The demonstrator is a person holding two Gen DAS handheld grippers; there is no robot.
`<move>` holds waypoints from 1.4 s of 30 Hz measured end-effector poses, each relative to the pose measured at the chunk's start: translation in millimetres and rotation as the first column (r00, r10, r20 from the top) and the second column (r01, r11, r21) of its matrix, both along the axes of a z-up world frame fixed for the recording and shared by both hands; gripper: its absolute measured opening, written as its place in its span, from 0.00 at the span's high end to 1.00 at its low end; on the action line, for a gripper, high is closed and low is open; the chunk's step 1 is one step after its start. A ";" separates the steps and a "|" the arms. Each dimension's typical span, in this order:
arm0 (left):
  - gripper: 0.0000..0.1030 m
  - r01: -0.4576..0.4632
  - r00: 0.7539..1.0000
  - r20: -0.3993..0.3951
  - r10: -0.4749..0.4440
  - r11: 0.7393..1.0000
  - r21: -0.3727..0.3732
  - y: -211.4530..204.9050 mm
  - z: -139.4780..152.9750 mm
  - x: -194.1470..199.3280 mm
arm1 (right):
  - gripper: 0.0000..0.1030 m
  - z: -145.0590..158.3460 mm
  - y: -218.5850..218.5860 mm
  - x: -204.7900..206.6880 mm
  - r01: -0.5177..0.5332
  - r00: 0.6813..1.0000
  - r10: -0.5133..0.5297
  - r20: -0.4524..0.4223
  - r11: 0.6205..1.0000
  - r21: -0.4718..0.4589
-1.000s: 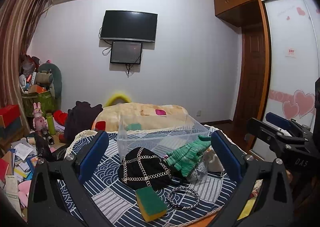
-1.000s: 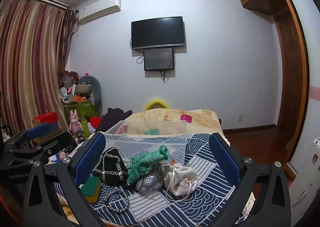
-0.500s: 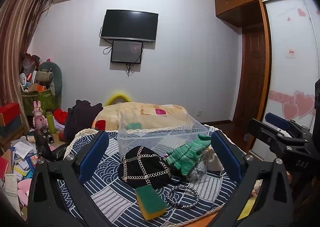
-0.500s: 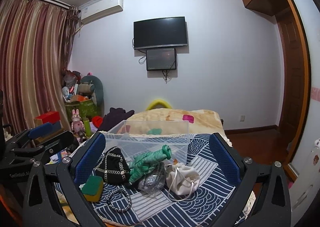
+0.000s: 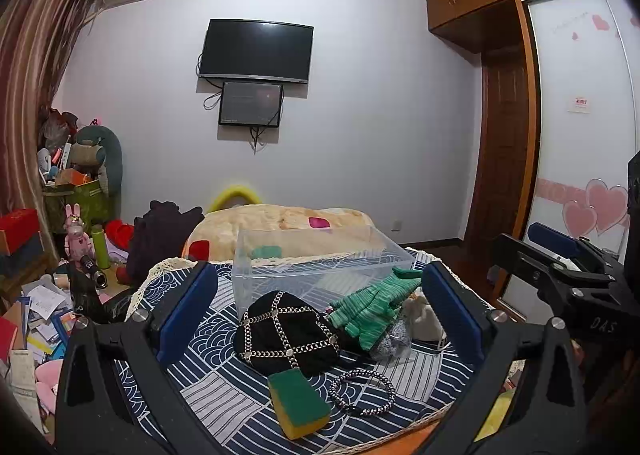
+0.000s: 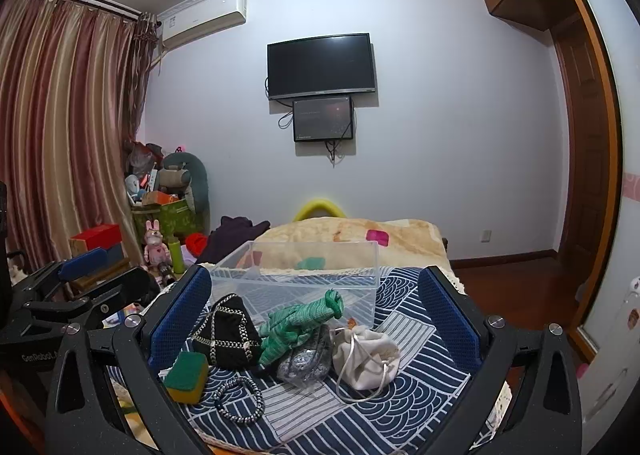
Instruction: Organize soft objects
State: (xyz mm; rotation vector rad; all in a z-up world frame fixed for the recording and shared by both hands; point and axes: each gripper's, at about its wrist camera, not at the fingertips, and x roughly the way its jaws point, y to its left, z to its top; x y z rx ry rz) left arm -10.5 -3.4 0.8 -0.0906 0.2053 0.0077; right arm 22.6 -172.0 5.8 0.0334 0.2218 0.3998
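Nothing much is shifting since a second ago: we are still holding both grippers, left gripper [image 5: 320, 307] and right gripper [image 6: 316, 307], spread wide and empty. Between the fingers are lying the green glove [image 6: 300, 325], black pouch [image 5: 286, 335] and white bag [image 6: 366, 355], just before the clear bin [image 6: 296, 279], ready for sorting.
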 end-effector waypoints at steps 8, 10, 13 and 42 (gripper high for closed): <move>0.00 0.001 1.000 0.001 -0.001 1.000 0.000 -0.7 0.5 -0.4 | 0.00 -0.3 0.0 -0.3 0.000 1.000 0.000 0.001 1.000 0.000; 0.00 0.000 1.000 0.002 0.000 1.000 0.000 -0.7 0.3 -0.4 | 0.00 -0.3 0.0 -0.4 0.000 1.000 0.000 0.002 1.000 0.000; 0.00 0.000 1.000 0.003 0.000 1.000 0.000 -0.7 0.4 -0.4 | 0.00 -0.2 -0.5 -1.1 0.000 1.000 0.000 0.003 1.000 -0.001; 0.08 0.021 0.997 -0.080 -0.020 1.000 0.003 3.8 -16.8 11.4 | 0.17 -20.9 8.7 18.3 -0.079 0.992 0.076 -0.100 0.997 -0.024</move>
